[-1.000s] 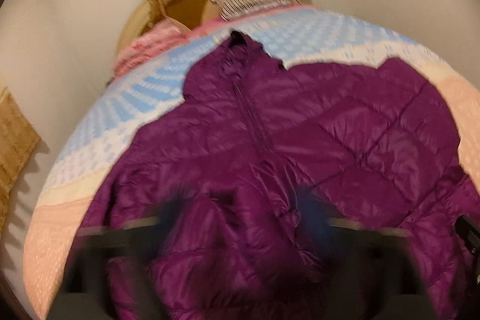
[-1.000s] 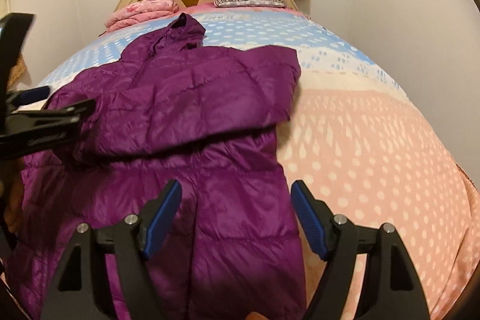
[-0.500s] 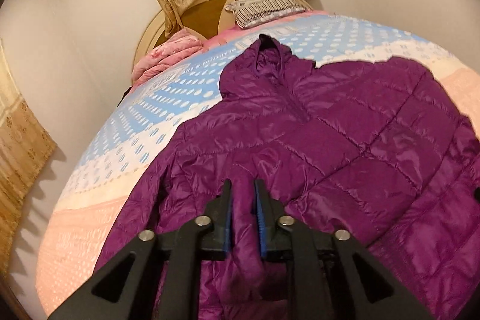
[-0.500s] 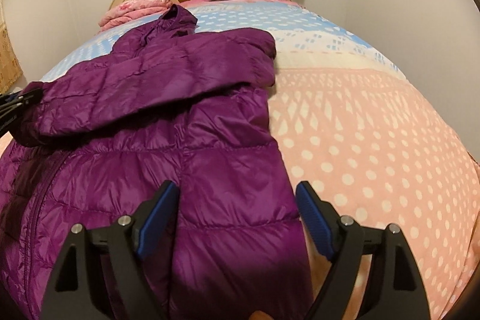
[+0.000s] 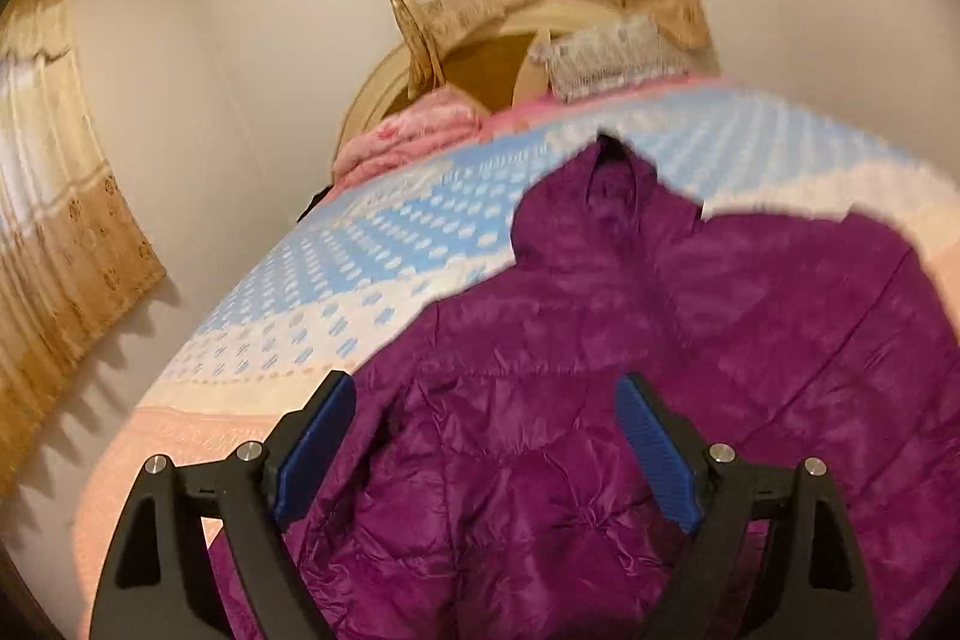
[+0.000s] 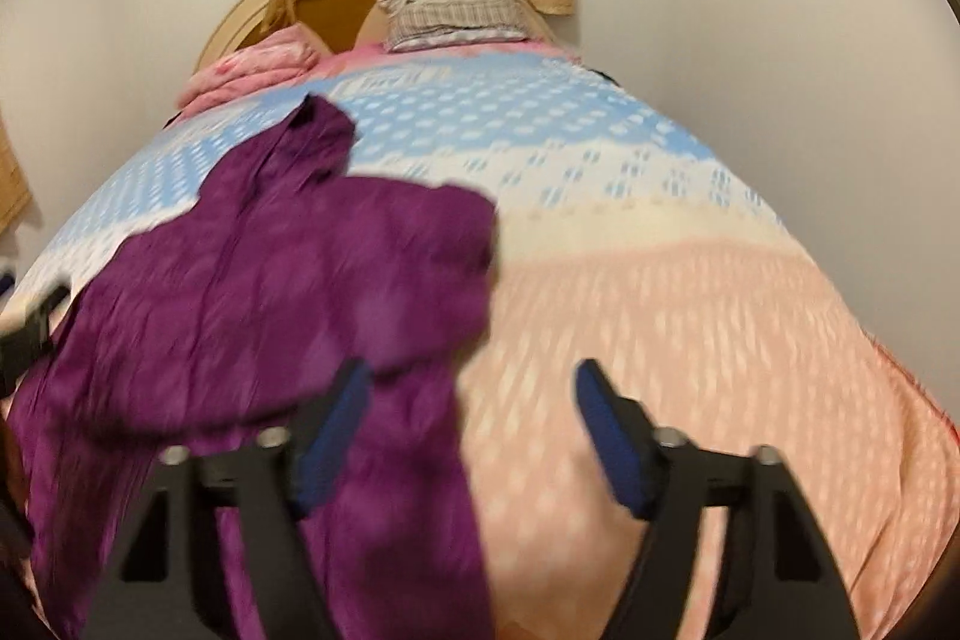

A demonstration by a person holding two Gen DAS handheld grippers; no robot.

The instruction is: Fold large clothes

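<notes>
Left wrist view first: the left gripper (image 5: 483,451) had just sprung apart, jaws spread wide and gripping nothing, poised over the purple jacket (image 5: 630,370). The jacket lay flat on the bed (image 5: 336,292), its long axis running from the gripper up toward the hood (image 5: 600,196) and the headboard (image 5: 480,64).

Over to the right wrist view: the right gripper (image 6: 471,433) had been narrowing but stood parted, empty, just off the jacket's (image 6: 270,304) right edge, one sleeve folded across the body. Judging by that, the right one sat nearer the free side for the next fold.
</notes>
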